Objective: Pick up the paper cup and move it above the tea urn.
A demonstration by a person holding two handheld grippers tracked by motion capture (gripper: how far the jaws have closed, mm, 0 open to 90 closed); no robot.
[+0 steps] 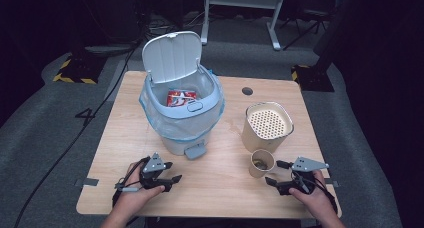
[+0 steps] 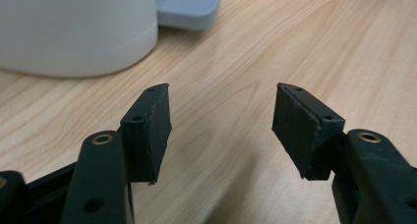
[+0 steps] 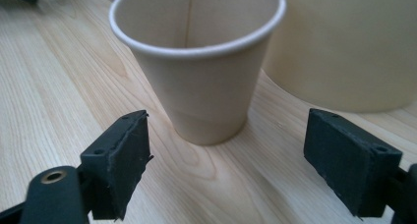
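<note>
Dark floor rings our desk; both tongs, left and right, gape empty, and a careless nudge could tip the cup.

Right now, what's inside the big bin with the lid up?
Inside the bin, a red and white packet lies on the clear liner bag. The front rim hides the bottom, so anything deeper cannot be seen.

Open pedal bin, perforated-top canister
</note>
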